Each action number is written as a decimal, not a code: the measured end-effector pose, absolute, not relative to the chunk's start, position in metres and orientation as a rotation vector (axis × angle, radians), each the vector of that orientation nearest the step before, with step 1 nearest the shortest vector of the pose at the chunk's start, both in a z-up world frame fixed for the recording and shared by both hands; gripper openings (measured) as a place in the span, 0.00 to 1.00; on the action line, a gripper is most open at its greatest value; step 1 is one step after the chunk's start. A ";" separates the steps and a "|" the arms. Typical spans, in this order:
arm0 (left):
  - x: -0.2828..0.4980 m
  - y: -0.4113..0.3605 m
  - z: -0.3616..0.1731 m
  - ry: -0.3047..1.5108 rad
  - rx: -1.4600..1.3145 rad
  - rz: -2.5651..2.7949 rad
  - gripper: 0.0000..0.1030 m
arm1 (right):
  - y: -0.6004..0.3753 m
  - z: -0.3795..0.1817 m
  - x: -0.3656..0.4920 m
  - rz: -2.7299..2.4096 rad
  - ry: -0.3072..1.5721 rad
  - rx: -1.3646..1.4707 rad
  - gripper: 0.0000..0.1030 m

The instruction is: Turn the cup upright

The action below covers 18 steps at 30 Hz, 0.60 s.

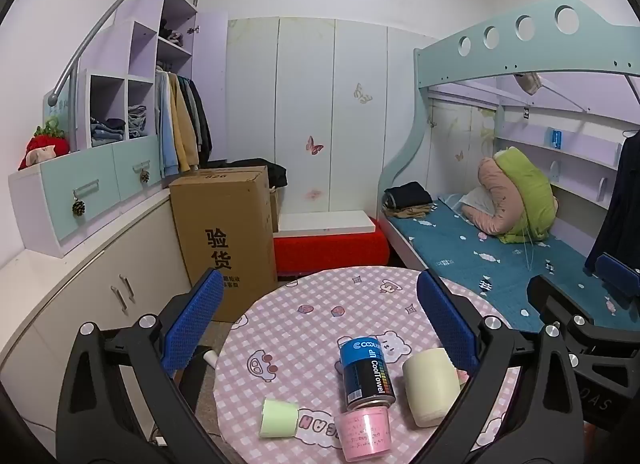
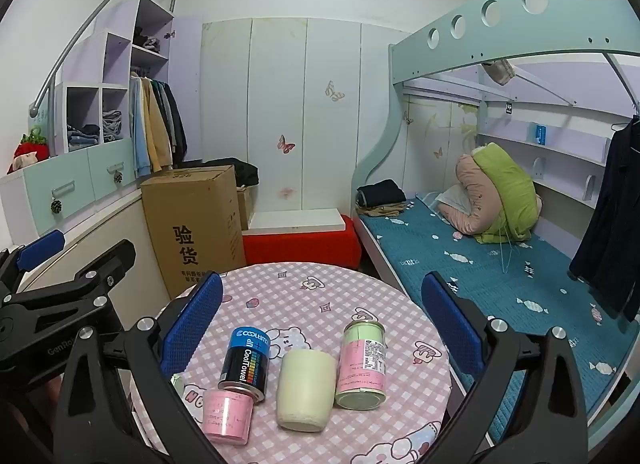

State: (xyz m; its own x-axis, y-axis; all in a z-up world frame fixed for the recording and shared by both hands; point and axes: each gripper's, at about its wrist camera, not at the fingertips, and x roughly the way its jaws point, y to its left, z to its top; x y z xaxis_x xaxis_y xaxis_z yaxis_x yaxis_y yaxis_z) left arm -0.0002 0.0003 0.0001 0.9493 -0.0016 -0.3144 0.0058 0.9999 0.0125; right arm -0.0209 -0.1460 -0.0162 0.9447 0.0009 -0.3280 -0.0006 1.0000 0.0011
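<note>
Where it stands mouth-down on the pink checked round table (image 2: 320, 296), the cream matte cup (image 2: 306, 388) sits between one dark blue can (image 2: 245, 362) and one pink-green can (image 2: 362, 370); one small pink tub (image 2: 226, 416) stands in front. The left gripper (image 1: 320, 324) and right gripper (image 2: 322, 320) both gape, holding nothing.

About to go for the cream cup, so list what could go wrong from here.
1. The cream cup sits close between the CoolTowel can and the pink-green can; open fingers may knock one over.
2. The small pink tub sits at the CoolTowel can's base and could be pushed along.
</note>
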 end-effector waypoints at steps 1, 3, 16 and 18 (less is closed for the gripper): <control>0.000 0.000 0.000 0.319 0.015 -0.004 0.95 | -0.146 -0.016 -0.021 0.001 0.333 0.003 0.93; 0.000 0.000 0.000 0.321 0.017 -0.002 0.95 | -0.146 -0.016 -0.021 0.001 0.333 0.003 0.93; 0.000 0.000 0.000 0.321 0.018 -0.002 0.95 | -0.146 -0.017 -0.021 0.003 0.332 0.003 0.93; 0.000 0.000 0.000 0.322 0.017 -0.003 0.95 | -0.146 -0.017 -0.021 0.004 0.333 0.003 0.93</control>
